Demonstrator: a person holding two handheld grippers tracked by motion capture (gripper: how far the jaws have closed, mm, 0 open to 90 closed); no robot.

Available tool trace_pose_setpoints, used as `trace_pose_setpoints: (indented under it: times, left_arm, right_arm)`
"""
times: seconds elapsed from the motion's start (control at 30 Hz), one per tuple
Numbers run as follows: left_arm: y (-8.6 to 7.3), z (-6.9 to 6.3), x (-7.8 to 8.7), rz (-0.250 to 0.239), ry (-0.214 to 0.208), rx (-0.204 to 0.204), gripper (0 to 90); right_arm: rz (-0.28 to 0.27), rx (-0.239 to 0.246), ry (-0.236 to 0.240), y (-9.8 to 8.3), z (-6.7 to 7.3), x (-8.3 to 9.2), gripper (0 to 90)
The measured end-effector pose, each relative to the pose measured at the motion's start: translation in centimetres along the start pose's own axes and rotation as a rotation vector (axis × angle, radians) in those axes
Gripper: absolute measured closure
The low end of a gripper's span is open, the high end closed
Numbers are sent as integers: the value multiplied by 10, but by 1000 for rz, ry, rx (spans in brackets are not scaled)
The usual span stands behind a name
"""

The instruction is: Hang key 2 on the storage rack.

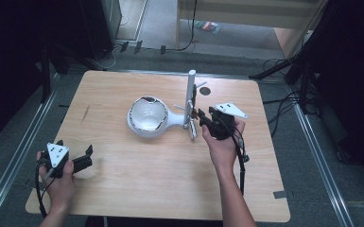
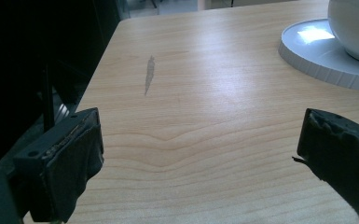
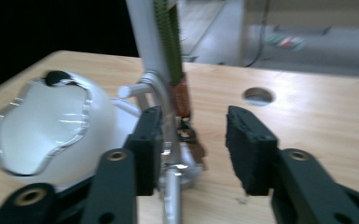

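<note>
A white stand [image 1: 147,117] lies mid-table: a round base carrying a shiny white bowl, joined by a neck to an upright grey post [image 1: 190,97] with small side pegs. In the right gripper view a green ridged strip [image 3: 169,42] with a brown lower end hangs along the post [image 3: 148,42]. My right gripper [image 1: 200,118] is open at the foot of the post; its jaws [image 3: 193,149] straddle the strip's brown end without touching it. My left gripper [image 1: 78,151] rests open near the table's front left, nothing between its jaws [image 2: 200,140].
The wooden table [image 1: 137,184] has a round hole [image 1: 204,90] behind the post and a grey smear [image 1: 85,113] at the left. In the left gripper view the white base [image 2: 314,58] sits far right. Metal rails and cables run along the floor on both sides.
</note>
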State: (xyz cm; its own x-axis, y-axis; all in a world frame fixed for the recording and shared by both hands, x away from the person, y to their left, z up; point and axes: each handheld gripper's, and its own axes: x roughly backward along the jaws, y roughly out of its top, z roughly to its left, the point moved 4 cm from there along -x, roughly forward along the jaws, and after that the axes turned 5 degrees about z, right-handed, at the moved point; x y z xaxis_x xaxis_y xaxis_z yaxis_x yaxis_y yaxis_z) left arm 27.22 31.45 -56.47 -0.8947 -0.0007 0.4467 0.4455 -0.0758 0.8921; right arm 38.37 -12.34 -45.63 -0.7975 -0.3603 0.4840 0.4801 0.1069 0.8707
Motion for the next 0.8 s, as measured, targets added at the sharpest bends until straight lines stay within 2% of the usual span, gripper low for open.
trace_pose_setpoints:
  times: [0.07, 0.17, 0.23, 0.27, 0.4, 0.8]
  left_arm:
    - [0, 0, 0, 0, -1, 0, 5]
    - [0, 0, 1, -1, 0, 0, 5]
    - [0, 0, 1, 1, -2, 2, 5]
    - [0, 0, 1, 2, -2, 3, 5]
    - [0, 0, 1, 1, 0, 3, 5]
    - [0, 0, 0, 6, -3, 6, 6]
  right_arm:
    - [-6, -4, -7, 1, 0, 1, 370]
    - [18, -8, -72, 0, 0, 1, 148]
    - [38, 2, -100, -2, 0, 2, 77]
    - [38, 26, -116, -4, 1, 2, 32]
    - [37, 21, -71, -7, 0, 6, 0]
    - [64, 8, -104, -20, -15, 13, 0]
